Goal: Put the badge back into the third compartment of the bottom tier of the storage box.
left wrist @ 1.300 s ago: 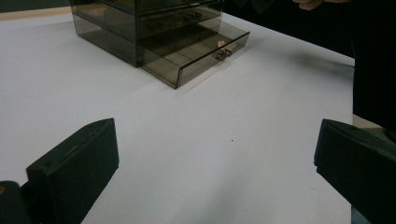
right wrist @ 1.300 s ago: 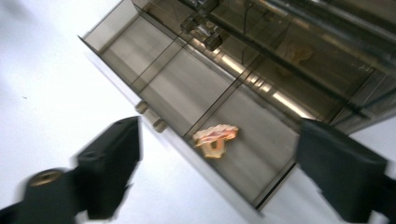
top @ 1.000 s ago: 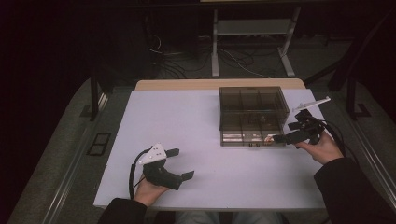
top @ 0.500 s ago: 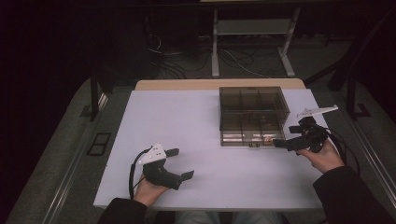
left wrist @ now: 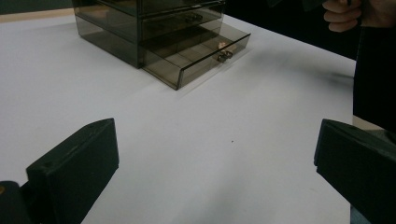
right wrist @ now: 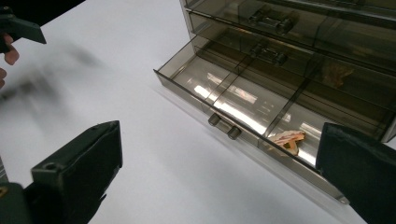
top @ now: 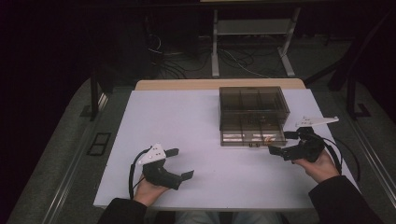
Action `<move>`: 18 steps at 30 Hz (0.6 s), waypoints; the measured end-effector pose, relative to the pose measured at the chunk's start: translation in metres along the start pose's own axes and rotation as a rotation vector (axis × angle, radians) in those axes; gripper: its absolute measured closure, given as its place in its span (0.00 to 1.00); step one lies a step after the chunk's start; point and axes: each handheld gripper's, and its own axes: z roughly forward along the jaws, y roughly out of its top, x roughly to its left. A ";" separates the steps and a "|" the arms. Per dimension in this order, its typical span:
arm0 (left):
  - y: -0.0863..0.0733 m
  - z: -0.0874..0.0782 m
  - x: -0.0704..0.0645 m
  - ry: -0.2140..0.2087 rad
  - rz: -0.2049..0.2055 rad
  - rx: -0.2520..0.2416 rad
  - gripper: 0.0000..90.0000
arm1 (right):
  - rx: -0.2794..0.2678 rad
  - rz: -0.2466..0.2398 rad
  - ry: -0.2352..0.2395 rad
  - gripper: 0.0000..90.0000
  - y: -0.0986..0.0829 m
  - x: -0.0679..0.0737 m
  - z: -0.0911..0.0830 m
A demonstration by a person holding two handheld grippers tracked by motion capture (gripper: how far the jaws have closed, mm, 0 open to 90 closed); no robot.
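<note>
White table (top: 205,126) from above: a smoky plastic drawer box (top: 252,105) sits right of centre, its bottom drawer (top: 252,136) pulled out, with the right gripper (top: 283,143) just beside it and the left gripper (top: 180,163) well apart, both with jaws spread. Left gripper view: jaws wide apart, box (left wrist: 154,28) far ahead. Right gripper view: jaws apart before the open drawer (right wrist: 243,100), which holds a small pinkish scrap (right wrist: 288,139) behind two knobs (right wrist: 223,126).

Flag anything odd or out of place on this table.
Only the bottom drawer of the drawer box stands pulled out, with a small crumpled orange scrap in one front compartment. Nothing looks spilled or damaged. Both claws are open, off the box.
</note>
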 end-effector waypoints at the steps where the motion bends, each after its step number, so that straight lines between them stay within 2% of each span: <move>1: 0.000 0.000 0.000 0.000 -0.002 0.000 0.00 | -0.002 -0.002 -0.002 0.00 -0.001 0.001 0.000; 8: 0.000 0.000 0.001 0.004 -0.003 0.004 0.00 | -0.035 -0.002 0.009 0.00 -0.010 0.010 0.000; 18: -0.001 0.000 0.002 0.006 -0.005 0.008 0.00 | -0.081 -0.030 0.046 0.00 -0.026 0.024 0.001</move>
